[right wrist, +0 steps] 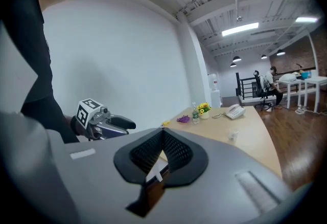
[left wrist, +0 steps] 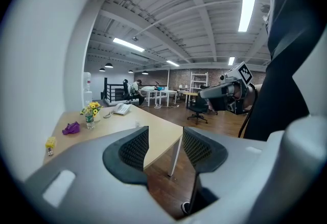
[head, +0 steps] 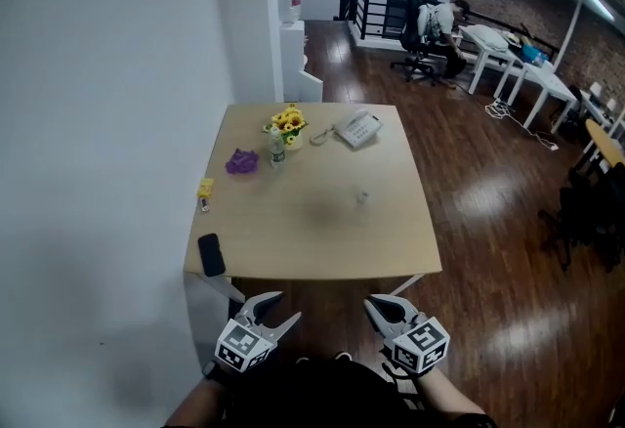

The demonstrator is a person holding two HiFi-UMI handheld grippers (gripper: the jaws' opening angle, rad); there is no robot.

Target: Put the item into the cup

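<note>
A light wooden table (head: 322, 240) lies ahead of the fingers (head: 266, 302) of the left gripper (head: 289, 306). A black phone (head: 211, 254) rests on its near edge, just beyond those fingers and to their left. Far ahead stand a bottle (head: 277, 151), yellow flowers (head: 288, 122) and, further right, a desk telephone (head: 357, 129). An office chair (head: 420, 50) stands well beyond.

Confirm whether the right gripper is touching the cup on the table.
Apart. Head view: right gripper hangs short of the table; the cup stands mid-table.
</note>
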